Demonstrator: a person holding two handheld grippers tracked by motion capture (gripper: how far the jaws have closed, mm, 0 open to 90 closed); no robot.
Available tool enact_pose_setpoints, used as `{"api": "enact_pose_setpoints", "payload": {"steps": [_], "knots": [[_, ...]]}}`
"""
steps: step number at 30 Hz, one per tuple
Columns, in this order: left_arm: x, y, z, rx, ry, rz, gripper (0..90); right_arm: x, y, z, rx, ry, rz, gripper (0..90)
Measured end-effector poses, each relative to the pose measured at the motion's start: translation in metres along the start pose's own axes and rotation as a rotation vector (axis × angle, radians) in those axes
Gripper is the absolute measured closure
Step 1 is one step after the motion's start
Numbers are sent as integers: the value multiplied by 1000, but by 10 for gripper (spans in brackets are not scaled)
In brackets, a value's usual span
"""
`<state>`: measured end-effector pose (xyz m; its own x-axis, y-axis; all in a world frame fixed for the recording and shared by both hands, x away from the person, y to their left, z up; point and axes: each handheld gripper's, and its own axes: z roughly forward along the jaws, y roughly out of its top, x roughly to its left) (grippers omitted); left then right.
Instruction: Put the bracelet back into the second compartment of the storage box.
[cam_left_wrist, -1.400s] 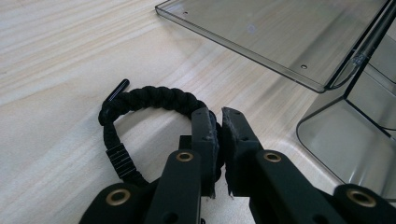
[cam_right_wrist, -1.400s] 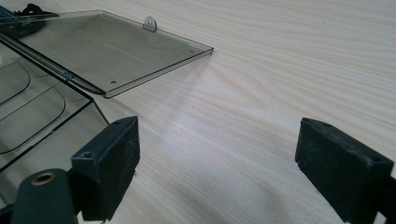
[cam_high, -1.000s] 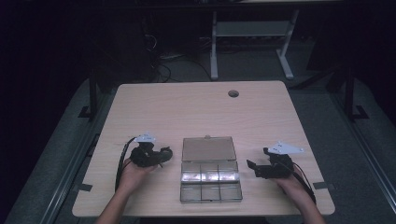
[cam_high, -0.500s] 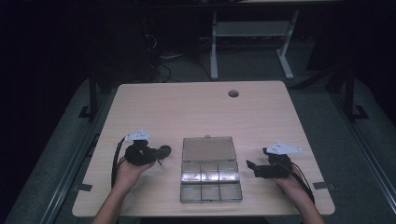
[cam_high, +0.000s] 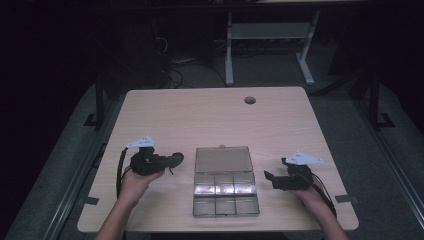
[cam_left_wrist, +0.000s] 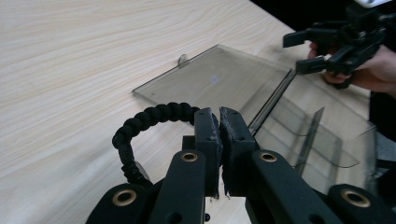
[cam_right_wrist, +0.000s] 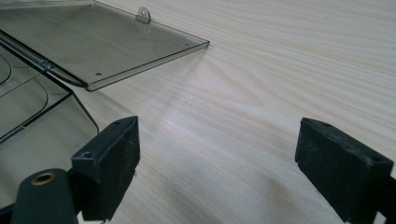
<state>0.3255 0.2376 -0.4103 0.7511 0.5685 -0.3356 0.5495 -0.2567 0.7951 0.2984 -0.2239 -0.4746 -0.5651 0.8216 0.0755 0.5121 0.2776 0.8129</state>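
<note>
- left tongs in the person's left hand, at the left in the high view; jaws clenched on a black braided cord loop; in the left gripper view the pads meet with the cord's end pinched between them, the rest of the loop curving out to the left of the jaws and back down beside the tongs' body
- loop hangs above the tabletop, not lying on it as far as the left gripper view shows; it sits just left of the box lid
- clear plastic compartment box between the two tongs, near both, touching neither; it lies open, lid folded back flat on the tabletop on the far side of the tray; small latch tab on the lid's far edge
- tray has dividers making small compartments; contents cannot be told, compartments look see-through in both gripper views
- right tongs in the person's right hand, to the right of the box; jaws released, standing wide apart with bare tabletop between them in the right gripper view; nothing held
- lid corner lies ahead and to the left of the right tongs, well clear of the pads
- round hole in the tabletop far beyond both tongs, toward the far edge
</note>
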Motion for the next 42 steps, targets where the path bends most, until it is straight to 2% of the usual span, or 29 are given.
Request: {"api": "enact_pose_setpoints", "payload": {"steps": [3,14,22,35,42], "knots": [[-4,3,1,-8,-18,2,866,-1,1,-1,-5,0,1,135],[-26,17,8,-27,-98,52,866,-2,1,-3,-20,-3,8,135],[-38,21,18,-27,-155,62,866,-3,2,-4,-23,-6,7,135],[-56,25,33,-33,-225,69,865,-3,1,-5,-23,-5,17,135],[-68,31,44,-15,-255,97,866,-2,2,-5,-24,-2,7,136]]}}
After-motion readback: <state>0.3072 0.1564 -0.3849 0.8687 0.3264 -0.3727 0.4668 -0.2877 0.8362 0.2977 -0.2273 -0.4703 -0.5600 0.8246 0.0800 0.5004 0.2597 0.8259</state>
